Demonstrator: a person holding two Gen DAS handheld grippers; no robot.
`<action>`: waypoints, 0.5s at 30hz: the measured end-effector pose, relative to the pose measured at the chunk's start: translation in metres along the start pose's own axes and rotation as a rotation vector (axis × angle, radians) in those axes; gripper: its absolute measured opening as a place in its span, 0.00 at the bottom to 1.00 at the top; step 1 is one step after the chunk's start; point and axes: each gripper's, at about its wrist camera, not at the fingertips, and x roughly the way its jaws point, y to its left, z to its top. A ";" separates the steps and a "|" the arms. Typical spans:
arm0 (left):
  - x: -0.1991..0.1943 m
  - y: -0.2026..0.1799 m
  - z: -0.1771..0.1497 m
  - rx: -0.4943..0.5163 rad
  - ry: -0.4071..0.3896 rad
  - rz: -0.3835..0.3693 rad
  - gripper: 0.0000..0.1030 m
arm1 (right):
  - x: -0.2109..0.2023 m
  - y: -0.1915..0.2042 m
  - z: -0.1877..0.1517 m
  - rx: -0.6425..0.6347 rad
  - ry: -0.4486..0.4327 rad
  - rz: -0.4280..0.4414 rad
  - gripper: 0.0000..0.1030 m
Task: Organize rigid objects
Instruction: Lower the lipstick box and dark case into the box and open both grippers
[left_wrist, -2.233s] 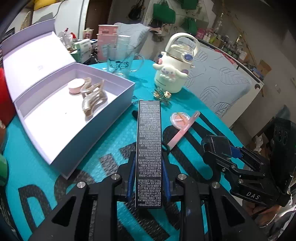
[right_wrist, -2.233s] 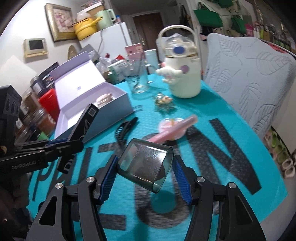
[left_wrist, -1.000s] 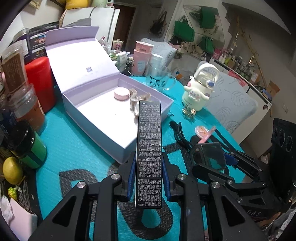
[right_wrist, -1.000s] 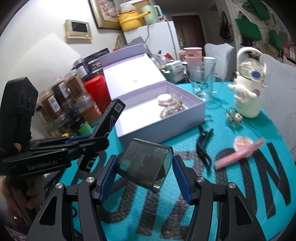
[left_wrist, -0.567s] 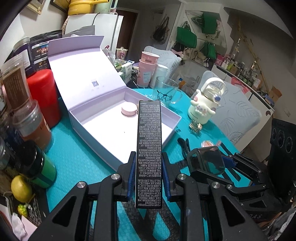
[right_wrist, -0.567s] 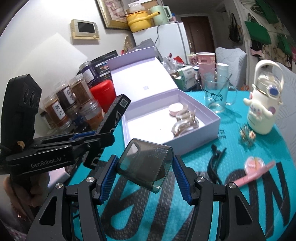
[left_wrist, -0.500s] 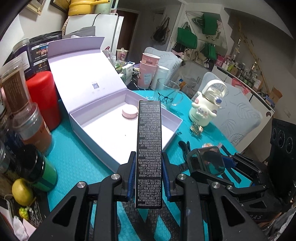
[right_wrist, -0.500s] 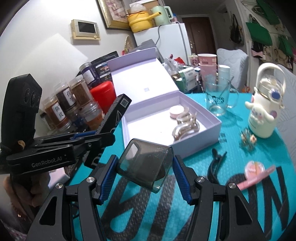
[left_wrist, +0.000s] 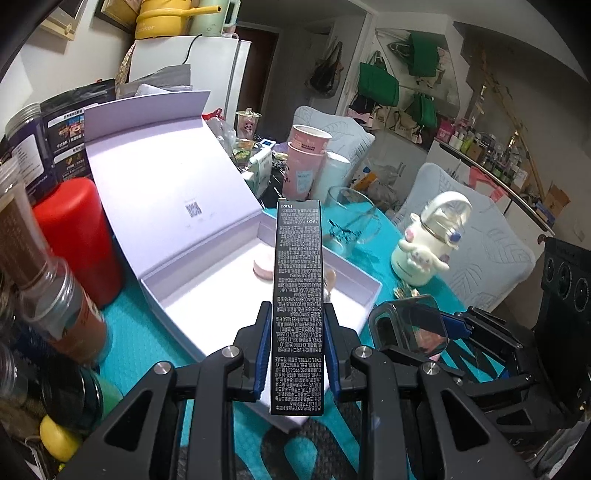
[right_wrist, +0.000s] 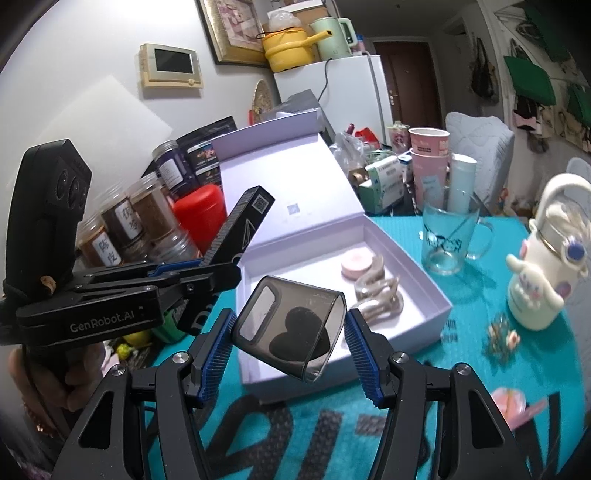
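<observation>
My left gripper (left_wrist: 297, 354) is shut on a long black carton (left_wrist: 298, 295) with white print and holds it above the near edge of the open lilac box (left_wrist: 177, 295). My right gripper (right_wrist: 290, 339) is shut on a smoky grey clear case (right_wrist: 291, 326) with a black heart-shaped pad inside, held above the box's near wall (right_wrist: 406, 332). The box holds a pink round compact (right_wrist: 356, 264) and beige hair claws (right_wrist: 376, 291). Each gripper shows in the other's view, the right one (left_wrist: 410, 328) to the right, the left one (right_wrist: 221, 266) to the left.
Spice jars (right_wrist: 118, 225) and a red canister (left_wrist: 74, 229) stand left of the box. A glass mug (right_wrist: 447, 236), a white character bottle (right_wrist: 539, 273), pink cups (left_wrist: 306, 162), a small brooch (right_wrist: 498, 334) and a pink compact (right_wrist: 511, 404) lie on the teal mat to the right.
Both grippers have lifted and drawn back toward the left over the lilac box, each keeping its object. The box now fills the centre of both views.
</observation>
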 end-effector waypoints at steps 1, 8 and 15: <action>0.002 0.001 0.003 -0.001 -0.002 0.003 0.24 | 0.004 -0.002 0.004 0.000 0.002 0.000 0.58; 0.027 0.013 0.021 -0.008 0.006 0.019 0.24 | 0.023 -0.015 0.025 -0.006 0.007 -0.012 0.58; 0.059 0.025 0.033 -0.008 0.025 0.022 0.24 | 0.046 -0.026 0.038 -0.019 0.015 -0.030 0.58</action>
